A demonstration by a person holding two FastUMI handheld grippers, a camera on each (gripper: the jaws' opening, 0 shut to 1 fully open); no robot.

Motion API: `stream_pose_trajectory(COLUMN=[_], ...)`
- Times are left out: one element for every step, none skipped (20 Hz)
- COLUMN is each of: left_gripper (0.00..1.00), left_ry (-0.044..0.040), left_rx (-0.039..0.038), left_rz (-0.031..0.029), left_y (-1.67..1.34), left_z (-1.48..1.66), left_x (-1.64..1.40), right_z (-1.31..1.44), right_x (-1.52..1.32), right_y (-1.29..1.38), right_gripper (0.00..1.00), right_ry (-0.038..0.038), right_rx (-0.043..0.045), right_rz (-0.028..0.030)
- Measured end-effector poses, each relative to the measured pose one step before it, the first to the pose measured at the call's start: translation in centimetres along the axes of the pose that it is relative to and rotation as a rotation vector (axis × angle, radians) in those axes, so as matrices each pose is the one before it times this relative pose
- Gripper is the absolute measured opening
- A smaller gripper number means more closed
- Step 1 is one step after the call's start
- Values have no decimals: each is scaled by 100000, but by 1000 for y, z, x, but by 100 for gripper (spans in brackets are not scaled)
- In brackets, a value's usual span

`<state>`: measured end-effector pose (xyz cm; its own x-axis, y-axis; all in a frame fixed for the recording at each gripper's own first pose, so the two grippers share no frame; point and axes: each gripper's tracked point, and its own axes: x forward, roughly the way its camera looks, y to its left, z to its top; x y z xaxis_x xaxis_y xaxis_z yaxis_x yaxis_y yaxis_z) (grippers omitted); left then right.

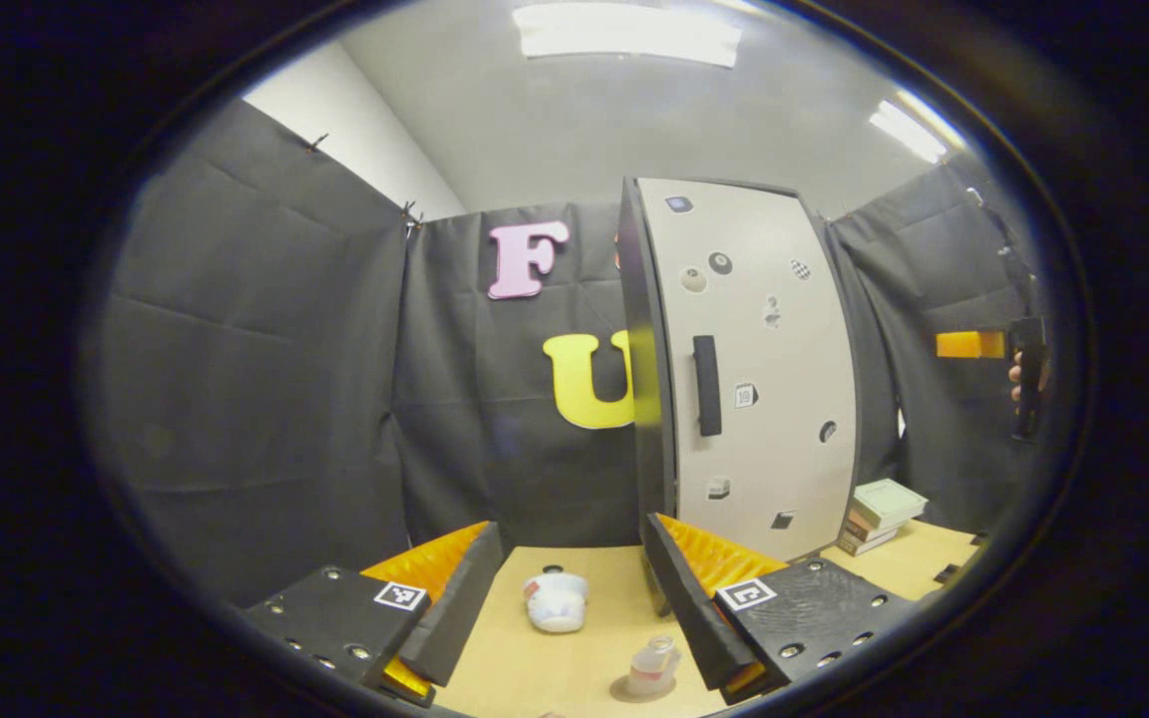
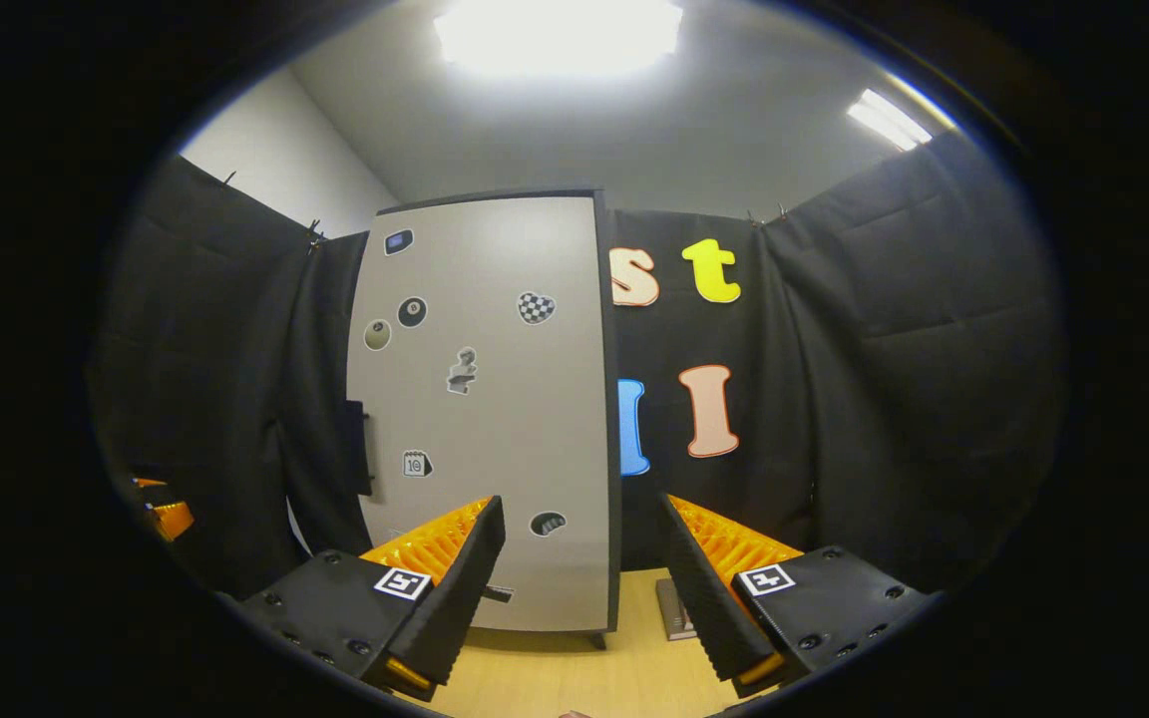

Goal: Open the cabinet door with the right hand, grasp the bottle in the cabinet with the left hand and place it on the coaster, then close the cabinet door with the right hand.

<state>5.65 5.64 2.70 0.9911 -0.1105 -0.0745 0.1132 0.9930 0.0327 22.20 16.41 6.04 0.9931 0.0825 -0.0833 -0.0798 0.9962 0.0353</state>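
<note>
Left gripper (image 1: 569, 606): nearest the lens in the left gripper view, its two fingers spread wide with nothing between them, raised over the table.
Bottle (image 1: 653, 666): small and clear, upright on the round coaster (image 1: 634, 690), at the near edge of the table (image 1: 594, 658) and just left of the left gripper's right-hand finger.
White cup-like thing (image 1: 557, 600): on the table, farther off than the bottle and to its left; what it is cannot be told.
Cabinet (image 1: 749, 364): tall, pale-fronted with dark edges, standing at the far right of the table; its door is closed flat, with a dark vertical handle (image 1: 706, 385) near the left edge and several small stickers on the face.
Books (image 1: 879, 514): a short stack on the table, right of the cabinet's foot.
Right gripper (image 2: 582, 578): in the right gripper view, fingers wide apart and holding nothing, pointing at the cabinet front (image 2: 495, 399), well apart from it; the handle (image 2: 357, 447) shows at the door's left edge.
Right gripper seen from the left gripper view (image 1: 1018, 374): at the far right, in a hand, level with the middle of the cabinet and apart from it.
Book by the cabinet (image 2: 674, 608): flat on the table, right of the cabinet's foot.
</note>
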Motion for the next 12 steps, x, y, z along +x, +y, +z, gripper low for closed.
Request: stream_pose_trajectory(left_gripper=[90,90,90,88,88,88,88,88,88,88,88,88], left_ry=[-605,-592,-430,-479,-314,-149,27,-42,-196,-380,-395,-261], left_rx=[55,11,-39,-67,-131,-84,-51,203,264,169,-5,-156], left_rz=[-476,-385,-171,21,223,-97,-6,379,376,389,267,22], left_y=[-658,-671,-462,-417,-323,-385,-457,-128,-239,-206,-217,-290], left_z=[417,464,387,294,308,198,105,97,143,227,266,170], left_x=[326,522,306,258,280,323,370,141,257,192,178,43], right_z=[-272,-316,-252,-393,-307,-311,-337,-231,-278,-252,-231,-331], right_x=[-380,-503,-234,-416,-338,-355,-353,-141,-215,-193,-86,-110], right_y=[-989,-962,-561,-825,-606,-404,-451,-584,-488,-386,-280,-221], right_gripper=[96,96,96,96,96,96,96,96,96,96,96,96], right_ry=[180,95,103,235,167,391,494,532,320,354,592,625], right_rx=[-671,-733,-648,-594,-327,-116,-32,-17,146,338,507,530], right_rz=[-845,-879,-429,-809,-124,392,45,-461,-570,-146,19,119])
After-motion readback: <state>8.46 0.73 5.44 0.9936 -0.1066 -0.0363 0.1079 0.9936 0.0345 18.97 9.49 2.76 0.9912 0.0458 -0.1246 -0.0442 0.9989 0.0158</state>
